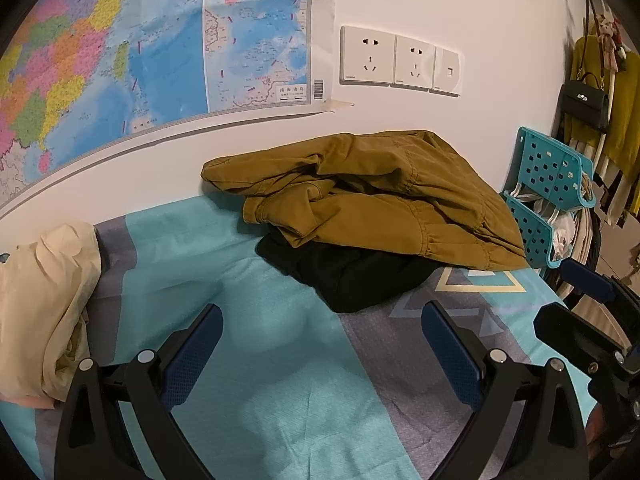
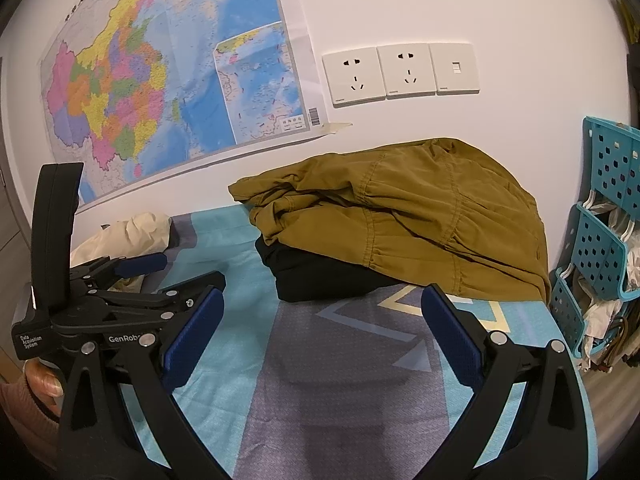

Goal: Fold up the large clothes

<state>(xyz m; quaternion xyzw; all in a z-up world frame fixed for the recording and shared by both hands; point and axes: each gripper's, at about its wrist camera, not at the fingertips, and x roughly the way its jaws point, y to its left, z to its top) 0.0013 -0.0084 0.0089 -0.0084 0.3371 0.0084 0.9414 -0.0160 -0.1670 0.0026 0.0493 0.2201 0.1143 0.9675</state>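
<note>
Mustard jacket (image 2: 404, 216) atop black garment (image 2: 316, 276), right claw (image 2: 320, 328) spread

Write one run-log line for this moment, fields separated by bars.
left gripper: open, empty | right gripper: open, empty | mustard jacket: crumpled on black garment | bedsheet: bare ahead

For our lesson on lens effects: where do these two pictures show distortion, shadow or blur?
Left wrist view: the map's lower edge bows, the corners go black, and the tongs shadow the bedsheet. Right wrist view: the sockets tilt, and the rack looks soft at the edge.
</note>
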